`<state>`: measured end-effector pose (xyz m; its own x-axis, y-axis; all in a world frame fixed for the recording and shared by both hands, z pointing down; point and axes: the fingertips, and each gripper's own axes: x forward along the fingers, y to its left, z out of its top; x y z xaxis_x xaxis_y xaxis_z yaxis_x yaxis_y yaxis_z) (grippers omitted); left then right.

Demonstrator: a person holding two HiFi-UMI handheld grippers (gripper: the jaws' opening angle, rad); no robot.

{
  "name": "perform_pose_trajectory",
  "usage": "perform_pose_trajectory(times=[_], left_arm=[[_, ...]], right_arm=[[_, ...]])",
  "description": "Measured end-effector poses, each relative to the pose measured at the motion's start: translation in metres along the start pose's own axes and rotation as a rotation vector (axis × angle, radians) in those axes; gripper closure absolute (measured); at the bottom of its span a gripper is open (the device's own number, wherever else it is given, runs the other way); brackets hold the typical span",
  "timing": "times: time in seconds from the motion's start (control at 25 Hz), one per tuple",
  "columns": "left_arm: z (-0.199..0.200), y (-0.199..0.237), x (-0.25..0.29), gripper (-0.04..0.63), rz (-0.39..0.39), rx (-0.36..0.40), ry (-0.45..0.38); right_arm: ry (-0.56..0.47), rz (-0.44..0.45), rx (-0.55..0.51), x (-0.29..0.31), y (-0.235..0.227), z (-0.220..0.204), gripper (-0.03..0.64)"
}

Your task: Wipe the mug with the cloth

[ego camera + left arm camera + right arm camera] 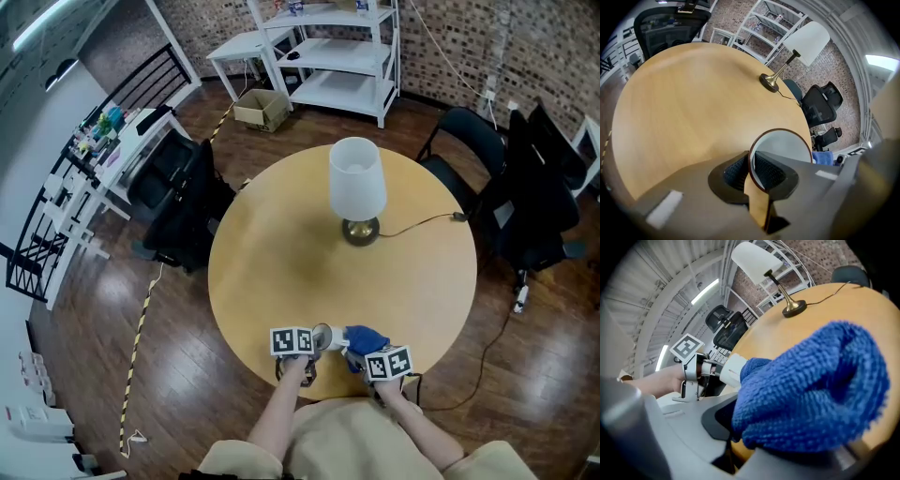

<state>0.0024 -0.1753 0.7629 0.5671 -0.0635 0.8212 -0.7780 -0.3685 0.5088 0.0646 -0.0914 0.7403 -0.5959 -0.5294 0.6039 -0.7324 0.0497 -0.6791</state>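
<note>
The only print that shows is the black-and-white square marker pattern on the cube of each tool; on the shelves and the box at the top of the head view, any labels are too small to read.

A round, light wooden tabletop (281, 272) fills the middle of the head view. A table lamp with a white shade and brass foot (357, 187) stands on it above centre, and its thin dark cord (422, 223) runs off to the right edge. Around it lies a dark wooden plank floor (178, 375). A brick wall (450, 37) and a white shelf unit (342, 56) are at the top, and a brown cardboard box (262, 108) sits on the floor beside the shelves. Black office chairs (183, 202) stand at the left and right.

At the lower centre, over the near edge of the tabletop, the left hand-held gripper (751, 171) is pinched tight on the wall of the white mug with a brown rim (785, 145), one jaw inside the mouth and one outside. The mug is tipped so that its mouth faces this tool's camera.

Just right of it, the right hand-held gripper (778, 441) is clamped on the bunched blue fluffy cloth (811, 390), which bulges out over its jaws. The tip of the cloth lies against the white outside of the mug.
</note>
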Motion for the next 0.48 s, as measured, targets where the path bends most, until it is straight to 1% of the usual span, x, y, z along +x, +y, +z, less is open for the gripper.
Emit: perform_pose_trajectory(times=[0.12,0.2,0.28,0.36,0.48], left_arm=[[-0.002,0.002,0.0,0.566,-0.004,0.0,0.009],[-0.003,0.0,0.0,0.566,-0.004,0.009,0.014],[-0.002,-0.002,0.001,0.566,-0.001,0.016,0.012],[-0.002,-0.003,0.001,0.566,0.004,0.007,0.003],[-0.002,-0.009,0.0,0.568,0.01,0.009,-0.002]], right_arm=[[0.05,0.032,-0.042,0.016,-0.004,-0.007,0.554],[0.112,0.025,-0.091,0.026,-0.007,-0.016,0.552],[0.151,0.01,-0.131,0.029,-0.011,-0.02,0.552],[0.153,0.015,-0.131,0.022,-0.014,-0.02,0.552],[0.108,0.022,-0.072,-0.007,-0.023,-0.014,0.552]])
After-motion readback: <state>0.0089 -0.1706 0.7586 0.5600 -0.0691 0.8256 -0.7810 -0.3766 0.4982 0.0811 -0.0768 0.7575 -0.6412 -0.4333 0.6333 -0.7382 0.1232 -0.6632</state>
